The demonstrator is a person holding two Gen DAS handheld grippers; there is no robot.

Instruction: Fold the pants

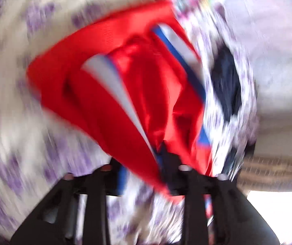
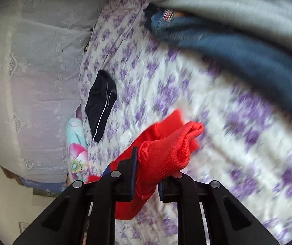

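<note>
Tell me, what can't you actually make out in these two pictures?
- Left view: motion blur smears the red pants; the left gripper fingertips are buried in cloth.
- Left view: the dark garment is too blurred to identify.
- Right view: the red cuff covers the right gripper gap, hiding the grip.
- Right view: the jeans blur and run off the edge.

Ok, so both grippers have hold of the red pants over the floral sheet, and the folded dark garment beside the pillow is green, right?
Not green: the right wrist view shows the dark garment is navy-black with a white stripe. Rest holds: left gripper and right gripper grip the red pants.
</note>
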